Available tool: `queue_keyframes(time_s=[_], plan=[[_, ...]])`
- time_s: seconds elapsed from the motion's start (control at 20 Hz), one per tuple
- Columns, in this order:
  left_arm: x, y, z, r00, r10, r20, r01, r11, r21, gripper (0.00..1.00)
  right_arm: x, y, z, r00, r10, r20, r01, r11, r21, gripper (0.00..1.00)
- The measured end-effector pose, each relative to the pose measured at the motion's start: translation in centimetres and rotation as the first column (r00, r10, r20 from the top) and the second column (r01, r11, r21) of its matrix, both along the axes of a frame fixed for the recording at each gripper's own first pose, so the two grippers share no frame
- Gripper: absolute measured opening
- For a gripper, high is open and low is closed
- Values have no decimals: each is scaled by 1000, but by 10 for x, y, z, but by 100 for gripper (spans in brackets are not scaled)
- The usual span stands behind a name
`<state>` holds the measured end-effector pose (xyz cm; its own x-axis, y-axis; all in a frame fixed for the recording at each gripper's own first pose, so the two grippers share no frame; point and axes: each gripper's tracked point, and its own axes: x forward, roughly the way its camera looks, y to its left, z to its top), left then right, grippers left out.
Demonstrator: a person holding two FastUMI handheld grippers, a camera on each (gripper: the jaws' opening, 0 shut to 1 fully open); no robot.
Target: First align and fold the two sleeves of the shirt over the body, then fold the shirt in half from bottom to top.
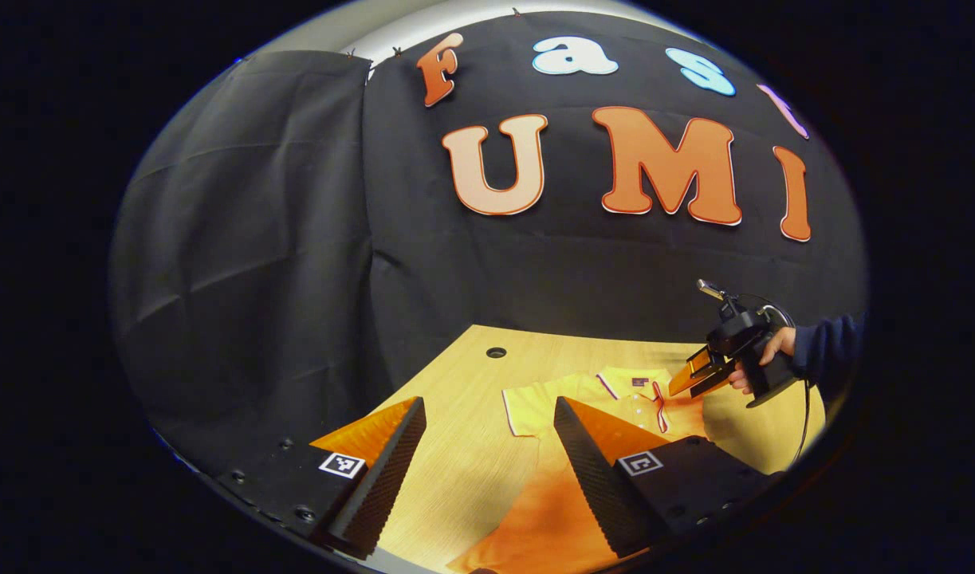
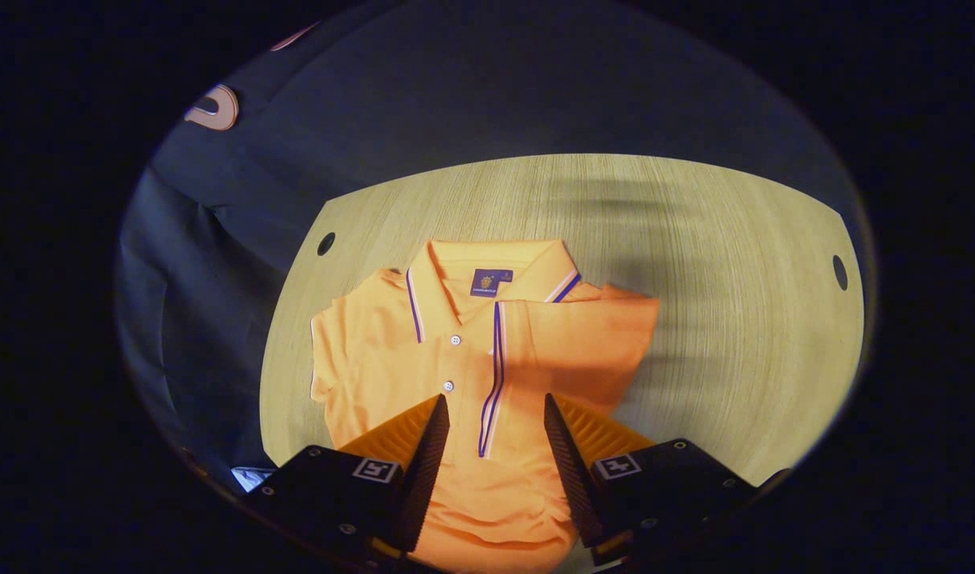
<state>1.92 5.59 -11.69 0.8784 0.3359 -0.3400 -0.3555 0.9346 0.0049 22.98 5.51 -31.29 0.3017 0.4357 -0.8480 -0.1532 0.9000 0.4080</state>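
Note:
An orange polo shirt (image 2: 487, 351) lies face up on the wooden table (image 2: 734, 263), collar at the far side. In the right gripper view, the sleeve on the right (image 2: 607, 335) lies folded over the chest, and the sleeve on the left (image 2: 336, 351) lies spread out flat. My right gripper (image 2: 493, 402) hovers open over the button placket, holding nothing. It also shows in the left gripper view as the right gripper (image 1: 690, 375), held by a hand above the shirt (image 1: 623, 399). My left gripper (image 1: 489, 406) is open above the table beside the spread sleeve (image 1: 527, 410).
The table has round cable holes (image 2: 326, 243) (image 2: 839, 273), one also seen as a hole (image 1: 496, 351) near the back edge. Black cloth walls stand close behind and to the left. A dark sleeve (image 1: 830, 351) and cable come in from the right.

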Motion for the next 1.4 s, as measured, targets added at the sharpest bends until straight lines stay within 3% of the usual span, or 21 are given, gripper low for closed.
queue_keyframes(time_s=[0.15,0.25,0.4,0.65,0.95,1.4], plan=[[36,14,-21,997,-73,-31,70,995,-74,99,-10,-2,9,998,-53,39,54,998,-22,88],[57,19,-39,990,-126,-64,116,983,-143,99,-16,-7,14,994,-84,70,88,995,-43,92],[83,28,-60,972,-194,-129,167,966,-196,100,-30,-15,23,986,-137,99,144,987,-71,92],[124,32,-94,938,-263,-225,185,930,-317,98,-53,-23,36,970,-206,127,218,972,-89,92],[170,26,-164,846,-361,-393,181,887,-424,98,-86,-27,60,934,-298,195,319,944,-88,92],[220,32,-245,692,-372,-618,64,885,-461,98,-134,-51,97,857,-392,333,446,889,-103,92]])
